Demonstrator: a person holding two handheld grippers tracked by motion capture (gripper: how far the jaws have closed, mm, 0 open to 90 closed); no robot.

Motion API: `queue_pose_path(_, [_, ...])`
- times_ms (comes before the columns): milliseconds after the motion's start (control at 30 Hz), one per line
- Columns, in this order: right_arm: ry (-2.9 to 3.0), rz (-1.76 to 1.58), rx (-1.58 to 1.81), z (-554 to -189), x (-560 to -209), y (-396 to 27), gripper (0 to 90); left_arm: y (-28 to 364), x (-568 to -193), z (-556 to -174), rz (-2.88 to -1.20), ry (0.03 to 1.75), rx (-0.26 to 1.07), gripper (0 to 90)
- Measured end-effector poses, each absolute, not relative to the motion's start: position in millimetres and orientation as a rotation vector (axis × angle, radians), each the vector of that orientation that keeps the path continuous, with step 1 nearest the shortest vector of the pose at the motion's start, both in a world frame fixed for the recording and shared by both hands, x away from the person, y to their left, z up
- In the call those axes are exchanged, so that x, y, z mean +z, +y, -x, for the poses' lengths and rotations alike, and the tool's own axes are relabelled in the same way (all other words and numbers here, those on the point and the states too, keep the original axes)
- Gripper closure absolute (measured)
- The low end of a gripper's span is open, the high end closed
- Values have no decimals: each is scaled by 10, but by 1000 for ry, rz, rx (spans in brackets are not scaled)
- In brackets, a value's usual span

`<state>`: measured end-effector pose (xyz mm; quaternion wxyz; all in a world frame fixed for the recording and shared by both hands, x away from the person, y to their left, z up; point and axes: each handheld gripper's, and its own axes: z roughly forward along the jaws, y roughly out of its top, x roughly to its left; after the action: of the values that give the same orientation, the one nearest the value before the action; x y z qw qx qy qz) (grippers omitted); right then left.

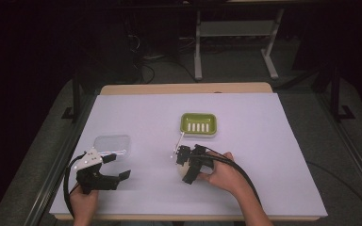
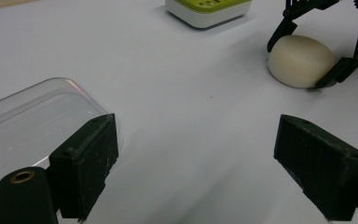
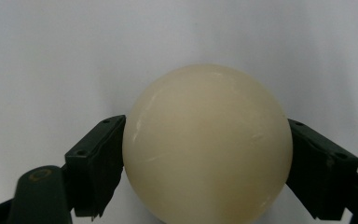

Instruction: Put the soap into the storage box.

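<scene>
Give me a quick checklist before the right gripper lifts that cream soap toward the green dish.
1. Soap between the right gripper jaws: ok, a jaw touches each side.
2. Soap off the table: not ok, in the left gripper view it sits on the white table.
3. Green dish free to take it: ok, nothing lies inside.
4. Path from soap to dish: ok, bare table between them.
5. Left gripper out of the way: ok, open, beside the clear lid.
6. Grip firm enough to lift: cannot tell.
</scene>
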<state>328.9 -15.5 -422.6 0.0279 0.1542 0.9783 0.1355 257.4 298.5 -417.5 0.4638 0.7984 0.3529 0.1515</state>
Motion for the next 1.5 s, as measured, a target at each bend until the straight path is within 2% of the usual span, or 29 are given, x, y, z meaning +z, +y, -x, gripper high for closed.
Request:
queue_pose_path(267, [3014,-474,419,-3287,-4217,-159,226,2986,-4175,-2574,-1961,870,371,128])
queue_pose_path(967, [3022,-493,423,-3308,-4202,-178,231,2991,-4173,-2576,-1959,865,374,128])
queue_pose_path(1500, [3007,-499,520,-3325,-4004,-225,231,2991,-4172,-2572,-1954,868,371,129])
